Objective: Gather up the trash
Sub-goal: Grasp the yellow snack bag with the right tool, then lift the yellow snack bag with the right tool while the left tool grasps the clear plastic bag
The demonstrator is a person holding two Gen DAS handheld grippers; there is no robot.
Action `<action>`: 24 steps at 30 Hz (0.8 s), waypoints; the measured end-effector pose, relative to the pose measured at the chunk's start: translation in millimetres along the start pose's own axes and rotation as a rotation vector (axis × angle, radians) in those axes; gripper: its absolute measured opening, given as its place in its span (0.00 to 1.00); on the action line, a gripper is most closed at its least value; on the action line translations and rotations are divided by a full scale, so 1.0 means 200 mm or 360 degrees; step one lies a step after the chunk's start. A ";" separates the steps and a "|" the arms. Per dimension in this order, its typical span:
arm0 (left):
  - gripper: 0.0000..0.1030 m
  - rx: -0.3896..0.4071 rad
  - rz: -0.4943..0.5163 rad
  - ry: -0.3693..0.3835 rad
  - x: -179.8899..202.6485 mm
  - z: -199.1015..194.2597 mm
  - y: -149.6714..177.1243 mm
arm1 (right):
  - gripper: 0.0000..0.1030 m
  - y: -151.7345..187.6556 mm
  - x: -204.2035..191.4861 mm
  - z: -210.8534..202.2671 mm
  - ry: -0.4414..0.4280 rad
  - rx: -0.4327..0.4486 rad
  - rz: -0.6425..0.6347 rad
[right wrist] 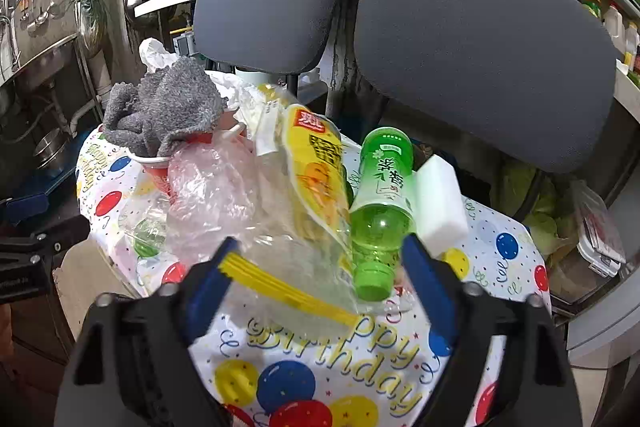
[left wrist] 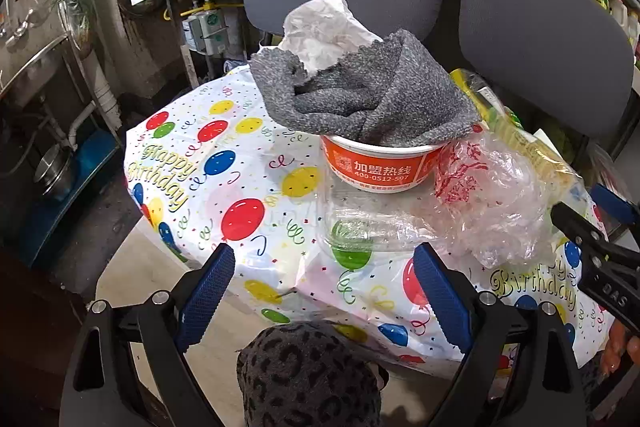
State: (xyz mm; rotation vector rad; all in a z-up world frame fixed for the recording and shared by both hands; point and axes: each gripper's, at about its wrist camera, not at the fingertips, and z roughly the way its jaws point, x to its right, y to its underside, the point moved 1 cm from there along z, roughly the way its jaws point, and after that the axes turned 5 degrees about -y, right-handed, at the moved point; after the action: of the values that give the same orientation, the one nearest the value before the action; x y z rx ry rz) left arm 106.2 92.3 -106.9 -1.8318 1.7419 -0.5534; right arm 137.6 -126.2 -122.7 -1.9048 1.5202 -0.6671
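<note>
The trash is all sitting on the counter (left wrist: pixel 248 163), on the birthday cloth, so the job looks like it is just starting. Nothing is being carried yet.

The left gripper (left wrist: pixel 324 287) is hanging over the near edge of the counter with its fingers (left wrist: pixel 208 291) spread wide, and they are holding nothing. The right gripper (right wrist: pixel 320 283) is hanging over the near edge too, with its fingers (right wrist: pixel 428 283) wide apart. A clear bag with a yellow strip (right wrist: pixel 280 283) is lying between them, but I cannot tell if they are touching it.

Still waiting to be picked up: the red paper bowl (left wrist: pixel 380 167) near the far edge with a grey cloth (left wrist: pixel 380 95) and a white crumpled paper (left wrist: pixel 324 31) stuffed in it, a crinkly clear bag (left wrist: pixel 492 195) just beside the bowl, and a flat clear lid (left wrist: pixel 360 227) in front of it.

The right view is showing things the left view is not (the bags are hiding them): a green bottle (right wrist: pixel 380 203) lying on its side with its cap toward the near edge, a yellow snack packet (right wrist: pixel 316 167) touching it, and a white sponge block (right wrist: pixel 440 203) on the bottle's other side.

The left view is showing the bowl's writing and the clear lid much better, and the other gripper poking in at the right edge.
</note>
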 end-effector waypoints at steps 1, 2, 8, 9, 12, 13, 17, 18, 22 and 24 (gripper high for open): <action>0.87 -0.0001 0.0001 0.0007 0.00 0.01 0.00 | 0.67 0.00 0.00 0.01 0.0007 -0.0009 -0.0012; 0.87 -0.0002 0.0004 0.0011 0.01 0.01 0.00 | 0.58 0.00 -0.01 0.02 0.0024 -0.0014 -0.0025; 0.87 -0.0001 0.0022 0.0025 0.03 0.00 0.00 | 0.14 0.00 -0.04 0.01 0.0035 -0.0011 -0.0055; 0.87 0.0003 0.0026 0.0024 0.03 -0.01 0.01 | 0.13 0.00 -0.04 -0.01 0.0030 0.0004 -0.0052; 0.87 0.0017 0.0042 0.0026 0.06 -0.04 0.02 | 0.11 0.01 -0.03 -0.07 0.0007 0.0048 -0.0025; 0.87 0.0020 0.0047 0.0025 0.06 -0.05 0.02 | 0.11 0.01 -0.03 -0.10 -0.0010 0.0068 -0.0013; 0.87 0.0034 0.0070 0.0033 0.10 -0.09 0.04 | 0.10 0.03 0.03 -0.25 -0.0097 0.0174 0.0102; 0.87 0.0040 0.0080 0.0037 0.11 -0.11 0.04 | 0.09 0.03 0.06 -0.32 -0.0114 0.0219 0.0152; 0.87 0.0058 0.0105 0.0057 0.15 -0.15 0.05 | 0.09 0.02 0.18 -0.56 -0.0090 0.0388 0.0265; 0.87 0.0069 0.0120 0.0071 0.18 -0.17 0.06 | 0.09 0.03 0.24 -0.68 -0.0024 0.0473 0.0290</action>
State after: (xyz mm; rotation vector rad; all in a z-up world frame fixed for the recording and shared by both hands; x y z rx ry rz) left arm 78.4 52.9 -90.6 -1.7285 1.8063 -0.6015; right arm 47.5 -193.9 -32.5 -1.5277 1.4723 -0.7473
